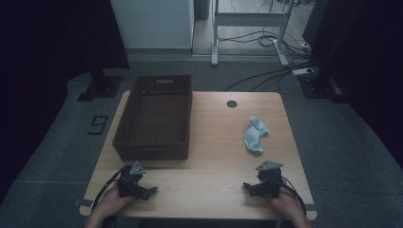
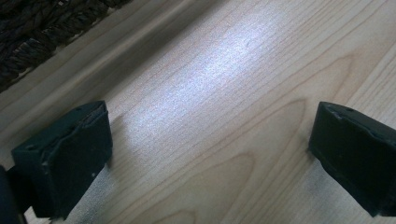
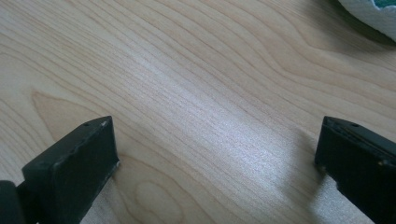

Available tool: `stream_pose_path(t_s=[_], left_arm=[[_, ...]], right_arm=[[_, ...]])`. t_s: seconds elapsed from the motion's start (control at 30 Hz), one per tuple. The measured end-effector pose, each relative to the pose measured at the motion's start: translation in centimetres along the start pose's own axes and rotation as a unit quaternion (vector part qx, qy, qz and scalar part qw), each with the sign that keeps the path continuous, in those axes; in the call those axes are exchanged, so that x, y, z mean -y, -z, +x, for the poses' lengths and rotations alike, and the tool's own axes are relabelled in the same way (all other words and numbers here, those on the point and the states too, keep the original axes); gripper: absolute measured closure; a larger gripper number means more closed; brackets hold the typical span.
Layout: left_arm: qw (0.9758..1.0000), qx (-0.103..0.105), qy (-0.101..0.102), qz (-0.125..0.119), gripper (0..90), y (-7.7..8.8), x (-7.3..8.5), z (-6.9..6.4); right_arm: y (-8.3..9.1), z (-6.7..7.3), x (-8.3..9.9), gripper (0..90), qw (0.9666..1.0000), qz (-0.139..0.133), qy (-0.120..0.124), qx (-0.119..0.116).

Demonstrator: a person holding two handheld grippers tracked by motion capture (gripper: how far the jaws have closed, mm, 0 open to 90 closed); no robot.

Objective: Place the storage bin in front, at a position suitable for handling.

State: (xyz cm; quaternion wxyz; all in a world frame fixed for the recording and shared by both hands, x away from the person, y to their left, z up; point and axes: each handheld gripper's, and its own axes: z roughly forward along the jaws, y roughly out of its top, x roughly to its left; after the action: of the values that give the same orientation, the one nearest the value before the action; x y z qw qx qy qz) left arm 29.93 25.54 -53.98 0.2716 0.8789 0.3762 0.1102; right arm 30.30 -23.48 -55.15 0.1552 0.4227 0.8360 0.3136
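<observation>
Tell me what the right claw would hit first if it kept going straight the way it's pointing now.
Probably the bare table: the open right claw looks down along the wood. The crumpled light cloth lies ahead but off to one side, likely just outside that line; depth is hard to judge.

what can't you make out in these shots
- Basket: its floor is too dark in the high view to tell if anything lies inside.
- Pale blue cloth: too small in the high view to name; in the right gripper view the top edge cuts it off.
- Woven basket wall: cut off by the left gripper view's corner.
</observation>
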Motion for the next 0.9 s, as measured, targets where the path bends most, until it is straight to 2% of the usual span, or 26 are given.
stream_pose_path(t_s=[0.27,0.37,0.5,0.6,0.7,0.9], left_arm=[[1.0,0.0,-0.001,-0.001,0.0,0.0,0.0,0.0],[1.0,0.001,-0.001,-0.001,0.0,0.0,0.0,0.0],[1.0,0.001,-0.002,-0.001,0.0,0.0,0.0,0.0],[1.0,0.002,-0.003,-0.001,0.0,0.0,0.0,0.0],[1.0,0.002,-0.003,-0.002,0.0,0.0,0.0,0.1],[1.0,0.003,-0.004,-0.003,0.0,0.0,0.0,0.1]], right_arm=[[0.0,0.0,-0.2,0.0,1.0,0.007,0.002,-0.002],[0.1,0.2,-0.4,0.0,0.9994,0.024,0.018,-0.014],[0.2,0.4,-0.7,0.0,0.9988,0.037,0.025,-0.02],[0.3,0.6,-0.9,4.7,0.9983,0.043,0.031,-0.024],[0.5,0.7,-1.0,5.7,0.9983,0.042,0.035,-0.018],[1.3,0.3,-1.4,5.3,0.9993,0.017,0.029,-0.015]])
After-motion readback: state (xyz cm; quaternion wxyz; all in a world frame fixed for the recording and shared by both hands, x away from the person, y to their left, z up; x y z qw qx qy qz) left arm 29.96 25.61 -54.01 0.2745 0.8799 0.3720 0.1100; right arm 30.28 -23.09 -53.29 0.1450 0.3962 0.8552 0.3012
